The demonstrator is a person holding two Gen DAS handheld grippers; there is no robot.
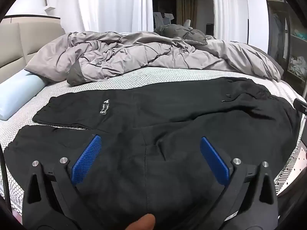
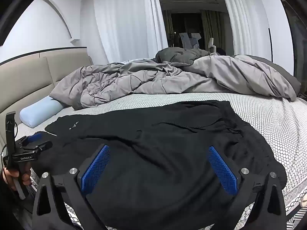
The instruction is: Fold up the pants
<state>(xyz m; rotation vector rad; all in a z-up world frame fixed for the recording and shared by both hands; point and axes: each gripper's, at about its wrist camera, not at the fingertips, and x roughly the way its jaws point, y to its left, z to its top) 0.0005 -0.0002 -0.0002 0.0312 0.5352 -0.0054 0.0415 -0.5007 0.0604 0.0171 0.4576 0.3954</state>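
The black pants (image 1: 163,115) are spread on the bed (image 1: 172,74), long axis from nine to three o'clock; both the left gripper (image 1: 149,153) and right gripper (image 2: 159,164) are held wide apart above them, apparently touching nothing

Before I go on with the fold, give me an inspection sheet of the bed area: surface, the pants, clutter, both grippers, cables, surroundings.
Surface: bed with a white dotted cover, near half free for work.
Job's things: black pants spread flat across the near edge, not folded yet; white label on the far leg; waistband with drawstring to the right.
Clutter: rumpled grey duvet on the far half; light blue pillow by the headboard.
Grippers: left gripper open above the pants, holding nothing; right gripper open, holding nothing.
Cables: thin black cable at the left gripper's handle.
Surroundings: white curtains, beige headboard, dark room beyond.
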